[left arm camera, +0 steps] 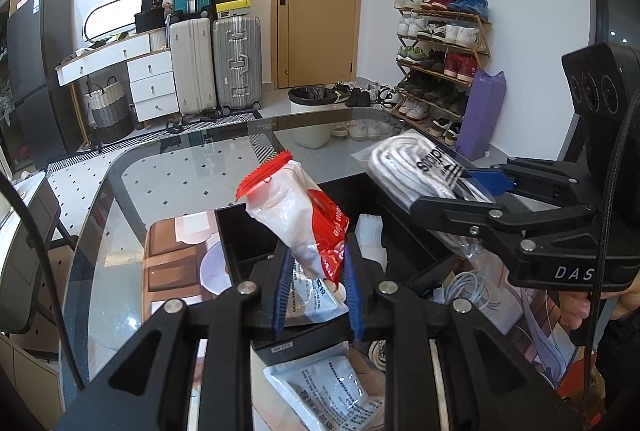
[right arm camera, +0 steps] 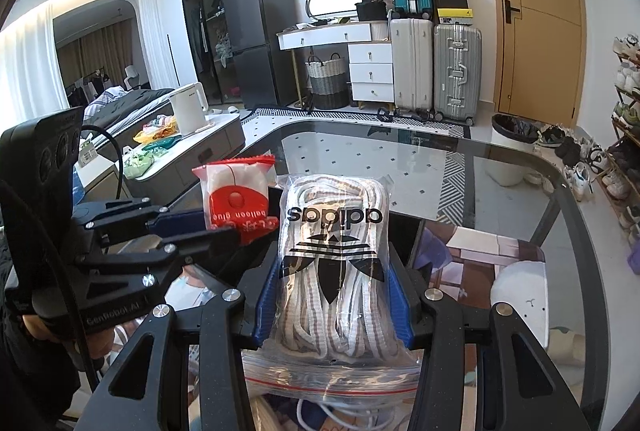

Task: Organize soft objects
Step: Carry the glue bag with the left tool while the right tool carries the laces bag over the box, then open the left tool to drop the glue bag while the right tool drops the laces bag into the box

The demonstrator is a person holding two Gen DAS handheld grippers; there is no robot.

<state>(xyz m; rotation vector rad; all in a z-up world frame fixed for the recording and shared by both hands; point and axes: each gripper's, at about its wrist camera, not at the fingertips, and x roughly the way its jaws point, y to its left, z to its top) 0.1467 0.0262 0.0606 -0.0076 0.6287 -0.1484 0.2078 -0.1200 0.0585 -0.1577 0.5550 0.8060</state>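
Observation:
My left gripper (left arm camera: 318, 283) is shut on a red and white balloon-glue packet (left arm camera: 298, 215), which stands up tilted from between the blue pads. In the right wrist view the same packet (right arm camera: 236, 197) and the left gripper (right arm camera: 224, 227) show at the left. My right gripper (right arm camera: 334, 295) is shut on a clear bag of white laces with a black adidas logo (right arm camera: 334, 243). From the left wrist view that lace bag (left arm camera: 416, 171) sticks out of the right gripper (left arm camera: 452, 195) at the right. Both bags hang over a black box (left arm camera: 248, 235) on the glass table.
The glass table (right arm camera: 440, 167) has a rounded far edge. Under my grippers lie a printed plastic pouch (left arm camera: 332, 387), a coiled white cable (left arm camera: 476, 291) and a zip bag (right arm camera: 332, 375). A person's hand (left arm camera: 580, 307) holds the right gripper. Suitcases, a bin and a shoe rack stand beyond.

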